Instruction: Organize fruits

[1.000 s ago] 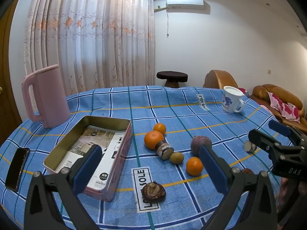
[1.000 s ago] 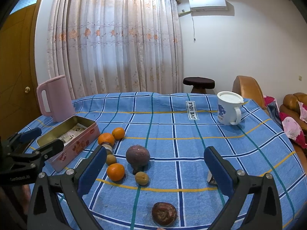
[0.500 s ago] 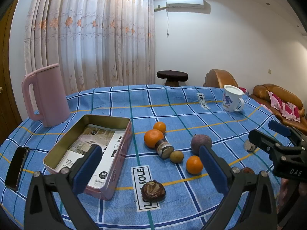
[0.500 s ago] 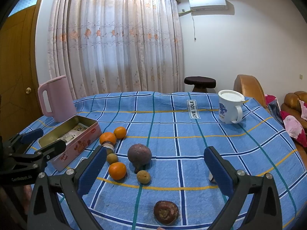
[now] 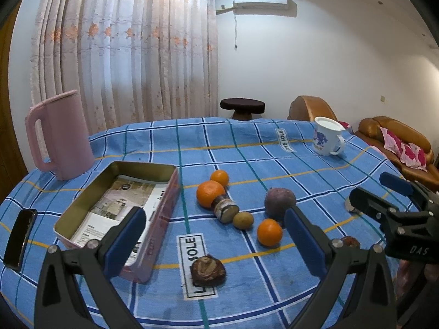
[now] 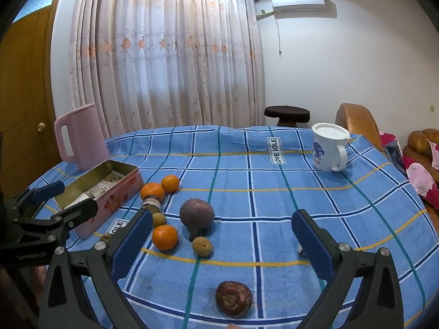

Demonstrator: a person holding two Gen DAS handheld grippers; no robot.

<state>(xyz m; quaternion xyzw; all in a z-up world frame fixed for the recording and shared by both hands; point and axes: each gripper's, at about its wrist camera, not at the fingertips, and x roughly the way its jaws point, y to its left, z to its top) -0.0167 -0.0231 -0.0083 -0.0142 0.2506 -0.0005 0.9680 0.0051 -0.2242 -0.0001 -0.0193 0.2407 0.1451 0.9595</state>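
Holding both tools, left tool (image 5: 214,235) and right tool (image 6: 222,235), released and empty, we saw the fruits (image 6: 196,216) scattered on the surface (image 6: 274,197) beside the tin (image 5: 115,197).

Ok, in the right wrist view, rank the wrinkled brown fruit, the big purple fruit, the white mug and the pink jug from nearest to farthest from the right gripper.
1. Wrinkled brown fruit: nearest the camera, between the right gripper's fingers.
2. Big purple fruit: mid-table, slightly left.
3. White mug at far right and pink jug at far left: too close to call.
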